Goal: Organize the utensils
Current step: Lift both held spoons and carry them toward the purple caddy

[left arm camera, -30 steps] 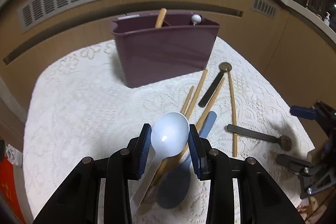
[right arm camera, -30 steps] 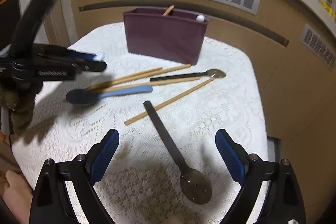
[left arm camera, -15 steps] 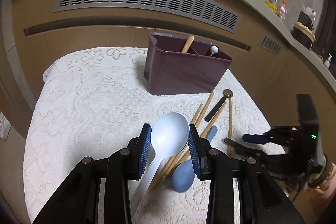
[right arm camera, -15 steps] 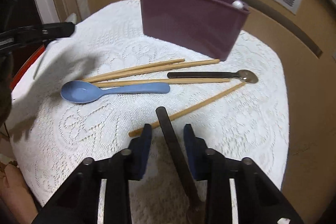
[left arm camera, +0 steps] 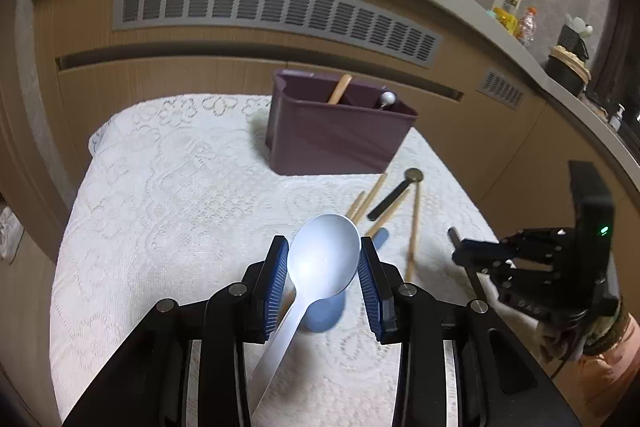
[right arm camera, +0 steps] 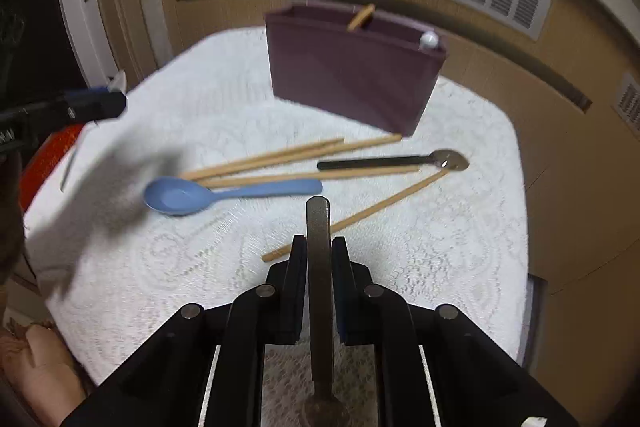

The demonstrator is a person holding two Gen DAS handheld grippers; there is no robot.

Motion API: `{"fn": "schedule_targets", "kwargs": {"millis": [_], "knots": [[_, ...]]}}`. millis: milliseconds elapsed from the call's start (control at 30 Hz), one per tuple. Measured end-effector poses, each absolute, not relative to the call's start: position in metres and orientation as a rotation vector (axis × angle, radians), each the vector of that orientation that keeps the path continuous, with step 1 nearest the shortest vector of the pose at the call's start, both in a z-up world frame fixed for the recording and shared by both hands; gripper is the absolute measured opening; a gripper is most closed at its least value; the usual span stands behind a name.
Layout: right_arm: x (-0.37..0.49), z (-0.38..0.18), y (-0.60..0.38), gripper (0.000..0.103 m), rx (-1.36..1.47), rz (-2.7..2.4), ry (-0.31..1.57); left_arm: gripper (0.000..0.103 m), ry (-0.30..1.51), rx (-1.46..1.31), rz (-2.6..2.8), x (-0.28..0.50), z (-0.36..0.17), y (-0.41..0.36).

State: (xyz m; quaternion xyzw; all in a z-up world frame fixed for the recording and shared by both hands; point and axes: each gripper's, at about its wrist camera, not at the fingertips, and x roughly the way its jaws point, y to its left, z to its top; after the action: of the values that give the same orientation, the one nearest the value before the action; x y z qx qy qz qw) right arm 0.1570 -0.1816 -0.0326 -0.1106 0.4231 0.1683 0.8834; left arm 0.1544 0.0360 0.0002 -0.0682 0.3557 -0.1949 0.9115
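My left gripper (left arm camera: 323,261) is shut on the bowl of a pale white spoon (left arm camera: 320,267), which it holds above the lace-covered table (left arm camera: 168,219). The jaws of my right gripper (right arm camera: 319,247) are closing, and their pads press on the handle of a dark metal spoon (right arm camera: 318,219). The handle tip pokes out in front of them. A purple utensil caddy (right arm camera: 348,75) stands at the back, with a wooden handle and a white knob sticking out. On the cloth lie a blue spoon (right arm camera: 180,195), several wooden chopsticks (right arm camera: 280,159) and a second dark spoon (right arm camera: 384,162).
A wooden cabinet front with a vent grille (left arm camera: 272,11) rises right behind the table. In the left wrist view the right gripper (left arm camera: 476,251) and a hand are at the table's right edge. An orange-red object (right arm camera: 44,163) sits beyond the left edge.
My right gripper went from wide open to closed around the dark spoon's handle. My left gripper rose and drew back with the white spoon, so the caddy looks farther away.
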Motion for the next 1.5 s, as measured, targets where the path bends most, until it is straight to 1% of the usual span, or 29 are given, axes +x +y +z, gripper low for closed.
{"fn": "schedule_targets", "kwargs": {"millis": [300,433,533,867,1033,1100,1200,1267,1300,1433,1500], "knots": [[0.126,0.019,-0.198,0.011,-0.152,0.36,0.736,0.036,0.668,-0.097,-0.405,0.123,0.031,0.019],[0.119,0.042,-0.204,0.007,-0.12,0.364,0.671,0.036,0.631,-0.082,-0.412,0.116,0.047,0.013],[0.114,0.061,-0.206,0.007,-0.109,0.361,0.616,0.036,0.597,-0.063,-0.42,0.111,0.061,0.006],[0.115,0.121,-0.201,0.006,-0.115,0.332,0.468,0.036,0.46,-0.037,-0.411,0.125,0.12,-0.005],[0.12,0.134,-0.201,0.006,-0.134,0.34,0.445,0.036,0.413,-0.034,-0.42,0.136,0.137,-0.008],[0.127,0.125,-0.198,0.006,-0.152,0.386,0.496,0.036,0.42,-0.043,-0.42,0.139,0.135,-0.007],[0.138,0.093,-0.188,0.009,-0.18,0.476,0.599,0.036,0.454,-0.051,-0.409,0.144,0.12,-0.003],[0.147,0.065,-0.179,0.019,-0.194,0.494,0.663,0.036,0.49,-0.054,-0.388,0.147,0.102,0.001],[0.155,0.048,-0.174,0.026,-0.194,0.506,0.703,0.036,0.51,-0.055,-0.377,0.149,0.092,0.003],[0.19,-0.007,-0.155,0.027,-0.216,0.509,0.83,0.036,0.611,-0.096,-0.352,0.162,0.052,0.019],[0.204,-0.028,-0.148,0.027,-0.253,0.474,0.859,0.036,0.646,-0.119,-0.339,0.166,0.035,0.028]]}}
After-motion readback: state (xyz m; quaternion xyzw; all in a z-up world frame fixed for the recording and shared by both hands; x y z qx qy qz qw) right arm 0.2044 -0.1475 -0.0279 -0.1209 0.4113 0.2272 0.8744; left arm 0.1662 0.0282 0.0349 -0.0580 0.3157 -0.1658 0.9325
